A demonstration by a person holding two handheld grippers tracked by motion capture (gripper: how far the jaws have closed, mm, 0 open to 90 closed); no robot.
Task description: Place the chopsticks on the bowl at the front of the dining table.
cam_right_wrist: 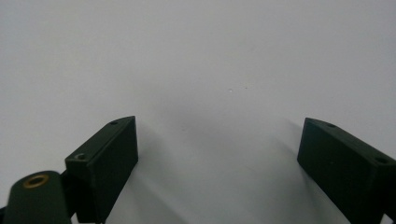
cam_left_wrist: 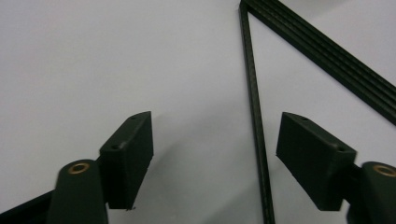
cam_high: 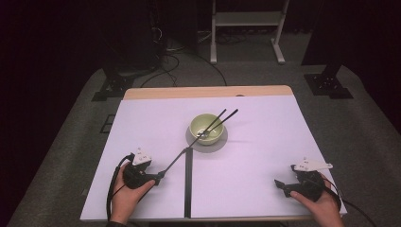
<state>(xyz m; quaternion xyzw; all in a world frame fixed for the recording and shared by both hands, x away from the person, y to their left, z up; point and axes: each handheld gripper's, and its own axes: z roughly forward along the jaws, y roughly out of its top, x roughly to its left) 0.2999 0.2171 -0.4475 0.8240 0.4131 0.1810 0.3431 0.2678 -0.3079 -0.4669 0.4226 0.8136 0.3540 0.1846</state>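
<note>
White sheeting covers the table (cam_high: 255, 156), with a green bowl (cam_high: 206, 127) at its middle on a grey plate (cam_high: 221, 141). Two black sticks (cam_high: 226, 116) lean out of the bowl, probably parked for easy pickup. Nearer the person than the bowl, the left hand-held gripper (cam_high: 160, 177) gapes beside a thin black rod (cam_left_wrist: 254, 112); the right hand-held gripper (cam_high: 281, 185), right of the bowl, idles with jaws spread, holding nothing.

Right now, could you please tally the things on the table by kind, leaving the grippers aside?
Bowl: 1
Plate: 1
Sticks in the bowl: 2
Strips, black, flat on the table: 2
Total: 6
</note>
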